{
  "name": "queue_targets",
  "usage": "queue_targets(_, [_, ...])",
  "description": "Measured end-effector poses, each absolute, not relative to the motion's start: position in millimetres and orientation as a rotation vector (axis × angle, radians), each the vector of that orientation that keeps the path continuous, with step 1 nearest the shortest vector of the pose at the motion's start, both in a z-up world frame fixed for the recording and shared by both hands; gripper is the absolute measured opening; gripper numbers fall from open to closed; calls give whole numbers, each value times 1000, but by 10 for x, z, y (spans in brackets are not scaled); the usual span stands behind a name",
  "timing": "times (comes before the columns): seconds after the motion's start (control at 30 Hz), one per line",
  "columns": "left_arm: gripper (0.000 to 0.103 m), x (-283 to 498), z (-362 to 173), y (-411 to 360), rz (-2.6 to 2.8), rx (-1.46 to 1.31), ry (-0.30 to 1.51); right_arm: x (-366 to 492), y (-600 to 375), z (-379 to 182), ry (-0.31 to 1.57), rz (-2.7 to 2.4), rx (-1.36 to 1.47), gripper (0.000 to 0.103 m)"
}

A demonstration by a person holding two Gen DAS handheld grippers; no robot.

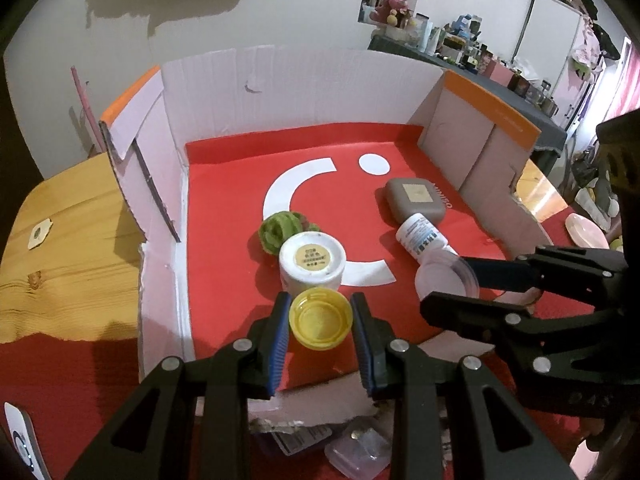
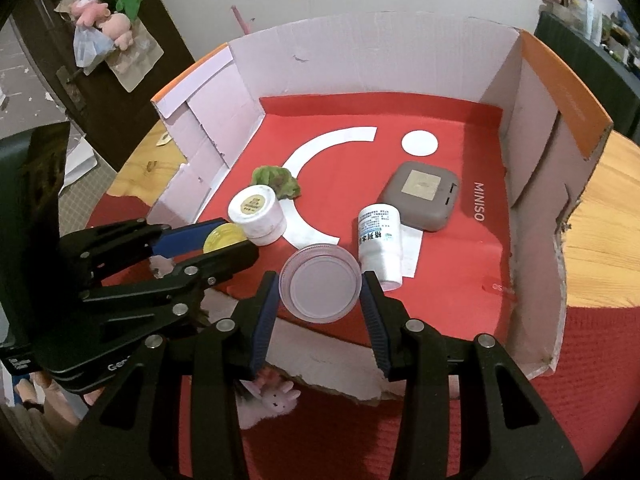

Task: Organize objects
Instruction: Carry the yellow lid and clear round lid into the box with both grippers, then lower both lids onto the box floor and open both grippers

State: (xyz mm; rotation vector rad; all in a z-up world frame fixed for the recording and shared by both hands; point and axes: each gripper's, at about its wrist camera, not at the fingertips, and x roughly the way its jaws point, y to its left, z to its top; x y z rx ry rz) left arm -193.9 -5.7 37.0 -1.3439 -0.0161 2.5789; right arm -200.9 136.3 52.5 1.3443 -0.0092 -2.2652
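Observation:
My left gripper (image 1: 320,322) is shut on a yellow cap (image 1: 320,323), held over the front of the open cardboard box (image 1: 280,76); it also shows in the right wrist view (image 2: 222,238). My right gripper (image 2: 320,288) is shut on a clear round lid (image 2: 320,288), also over the box's front; the lid shows in the left wrist view (image 1: 446,276). On the box's red floor stand a white jar (image 1: 312,266), a green fabric piece (image 1: 276,230), a white bottle lying on its side (image 2: 379,242) and a grey square case (image 2: 420,194).
The box stands on a wooden table (image 1: 68,248) with a red cloth (image 2: 560,420) at the front. A clear plastic container (image 1: 356,452) and a pink plush toy (image 2: 272,400) lie on the cloth before the box. A pink dish (image 1: 586,230) sits at the right.

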Motion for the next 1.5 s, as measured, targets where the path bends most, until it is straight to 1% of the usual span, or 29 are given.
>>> queue_targets(0.57, [31,-2063,310,-79,2583,-1374,-30,-2157,1414,443,-18,-2272,1387,40])
queue_targets(1.07, [31,-2181,274,-98,2600,-1381,-64,-2274,1426,406,74,-2404,1366,40])
queue_targets(1.5, [31,-2162,268,-115,2606,-1376,-62,-2293,1449,347,86,-2411,1386,40])
